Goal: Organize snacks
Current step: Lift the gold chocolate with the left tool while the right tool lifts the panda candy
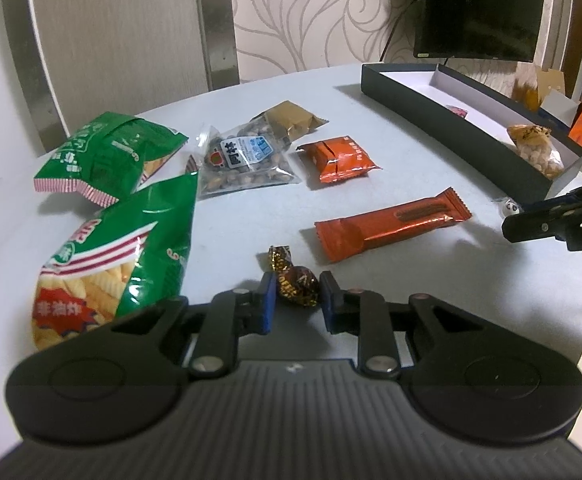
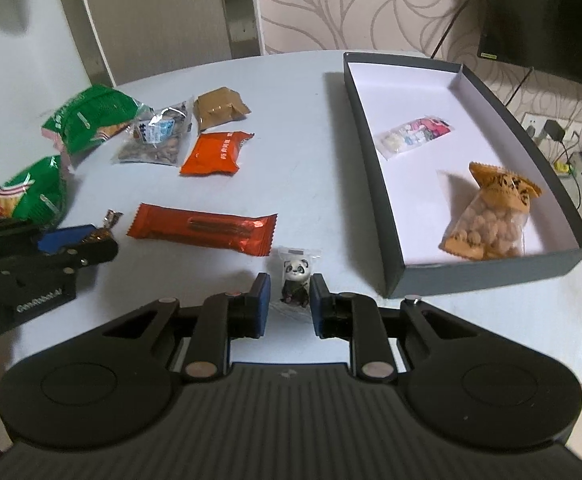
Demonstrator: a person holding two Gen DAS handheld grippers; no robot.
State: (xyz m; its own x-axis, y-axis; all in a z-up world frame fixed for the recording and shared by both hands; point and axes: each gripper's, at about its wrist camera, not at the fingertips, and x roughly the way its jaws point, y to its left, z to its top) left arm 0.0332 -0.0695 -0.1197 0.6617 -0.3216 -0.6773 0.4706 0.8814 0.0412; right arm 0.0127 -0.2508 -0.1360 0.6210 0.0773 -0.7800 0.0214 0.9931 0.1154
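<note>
My left gripper point(image 1: 297, 298) is shut on a brown foil toffee candy point(image 1: 295, 280) resting on the white table point(image 1: 391, 300); the candy also shows in the right wrist view point(image 2: 105, 229). My right gripper point(image 2: 290, 298) is shut on a small panda packet point(image 2: 297, 276), also on the table. A dark shallow box point(image 2: 395, 208) with a white inside stands to the right and holds a peanut bag point(image 2: 487, 216) and a small pink-and-white packet point(image 2: 413, 134). A long orange bar point(image 1: 391, 226) lies between the grippers.
Two green chip bags point(image 1: 111, 152) point(image 1: 119, 256), a clear nut bag point(image 1: 243, 160), a tan packet point(image 1: 291, 120) and an orange packet point(image 1: 339, 158) lie at the left and middle. A dark monitor point(image 1: 479, 8) hangs behind the box. The table's edge curves at the right.
</note>
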